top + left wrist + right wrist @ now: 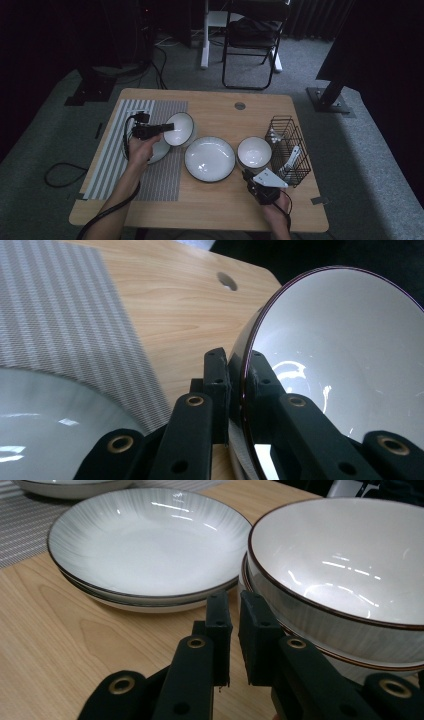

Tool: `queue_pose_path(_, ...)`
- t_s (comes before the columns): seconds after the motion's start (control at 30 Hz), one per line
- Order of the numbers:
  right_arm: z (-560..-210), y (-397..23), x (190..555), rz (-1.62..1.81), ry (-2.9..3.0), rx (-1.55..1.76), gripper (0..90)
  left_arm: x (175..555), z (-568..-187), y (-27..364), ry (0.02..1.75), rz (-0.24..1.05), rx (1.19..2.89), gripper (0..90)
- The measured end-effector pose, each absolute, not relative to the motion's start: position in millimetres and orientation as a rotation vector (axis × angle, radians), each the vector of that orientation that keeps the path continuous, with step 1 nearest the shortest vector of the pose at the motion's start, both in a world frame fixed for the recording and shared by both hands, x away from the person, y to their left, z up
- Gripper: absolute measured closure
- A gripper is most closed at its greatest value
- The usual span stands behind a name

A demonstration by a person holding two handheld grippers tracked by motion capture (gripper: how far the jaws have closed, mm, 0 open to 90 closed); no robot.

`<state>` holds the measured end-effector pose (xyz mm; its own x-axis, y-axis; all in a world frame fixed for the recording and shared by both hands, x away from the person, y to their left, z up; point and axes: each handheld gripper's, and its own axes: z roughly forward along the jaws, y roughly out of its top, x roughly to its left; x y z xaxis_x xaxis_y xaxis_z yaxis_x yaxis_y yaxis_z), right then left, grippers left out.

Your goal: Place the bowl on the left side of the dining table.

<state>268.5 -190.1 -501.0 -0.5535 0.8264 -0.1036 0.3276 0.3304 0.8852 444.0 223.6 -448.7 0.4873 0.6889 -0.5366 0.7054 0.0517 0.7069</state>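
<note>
On the table (210,205), a striped mat (112,160) lies at nine o'clock and a wire rack (290,150) at three. At ten o'clock the left hand-held gripper (237,371) clamps a tilted bowl's (179,128) rim. At five o'clock the right hand-held gripper (235,611), narrow and empty, sits near stacked bowls (345,575).

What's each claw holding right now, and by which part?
The left claw pinches a bowl by its rim, tilting it above the striped mat. The right claw is shut on nothing, just short of the stacked bowls.
</note>
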Motion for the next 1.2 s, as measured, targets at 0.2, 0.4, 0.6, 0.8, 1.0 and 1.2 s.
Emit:
queue_pose_path(0.2,-503.0,-191.5,270.9,1.158,2.045,1.031,82.9,439.8,-454.4,244.9,1.26,0.001,1.626,83.6)
queue_pose_path(0.4,-505.1,-191.7,272.2,1.152,2.05,1.038,83.5,435.5,-459.4,262.8,1.297,0.008,1.604,83.6)
queue_pose_path(0.6,-505.8,-192.0,272.3,1.15,2.05,1.042,84.9,430.1,-462.2,279.5,1.331,0.034,1.599,83.6)
queue_pose_path(0.8,-506.0,-192.6,271.9,1.147,2.051,1.045,84.7,425.2,-462.7,294.3,1.363,0.051,1.596,83.5)
queue_pose_path(1.0,-507.6,-193.9,270.6,1.163,2.074,1.031,78.5,420.8,-460.4,308.0,1.387,0.094,1.61,83.5)
queue_pose_path(1.2,-509.1,-193.4,268.7,1.166,2.081,1.03,77.4,417.6,-467.0,323.5,1.429,0.109,1.606,83.6)
